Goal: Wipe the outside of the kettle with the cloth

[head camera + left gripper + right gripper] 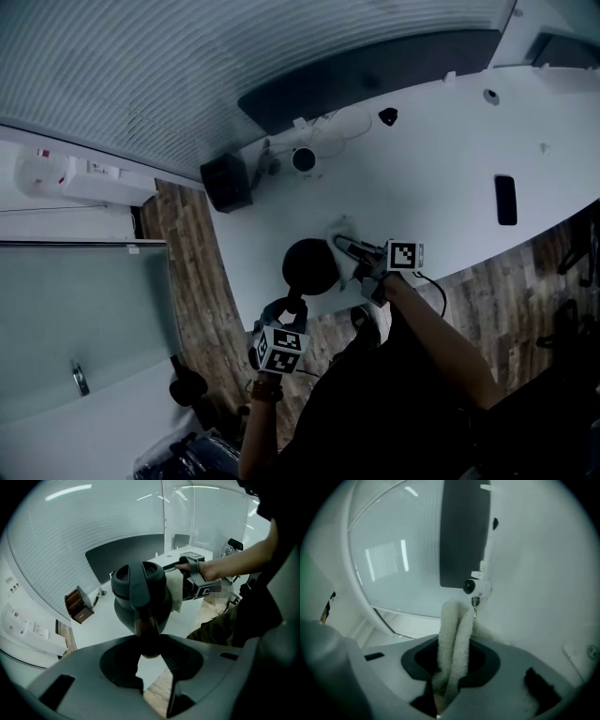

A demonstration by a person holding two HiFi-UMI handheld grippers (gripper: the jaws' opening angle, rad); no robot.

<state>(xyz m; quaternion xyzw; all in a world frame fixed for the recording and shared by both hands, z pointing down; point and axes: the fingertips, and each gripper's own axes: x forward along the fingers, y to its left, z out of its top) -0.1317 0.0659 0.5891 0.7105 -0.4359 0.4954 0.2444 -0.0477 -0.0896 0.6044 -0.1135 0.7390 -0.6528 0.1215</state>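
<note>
My left hand-held gripper (151, 663) points steeply down, clenched on the handle (146, 630) of the kettle (140, 592); it looks like stiff, smooth plastic that may twist between the pads, so I judge a firm hold on the handle best; my right hand-held gripper (449, 681), level, pinches the folded cloth (454, 634), soft and light, against the kettle's two o'clock flank; the kettle is at the worktop's (441, 159) six o'clock edge.

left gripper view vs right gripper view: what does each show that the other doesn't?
Only left gripper view: the kettle, its handle gripped in the fingers of the left gripper, and the right gripper holding the cloth at its side. Only right gripper view: the cloth's fold clamped between the right gripper's fingers. Both: cloth, white table, dark panel.
</note>
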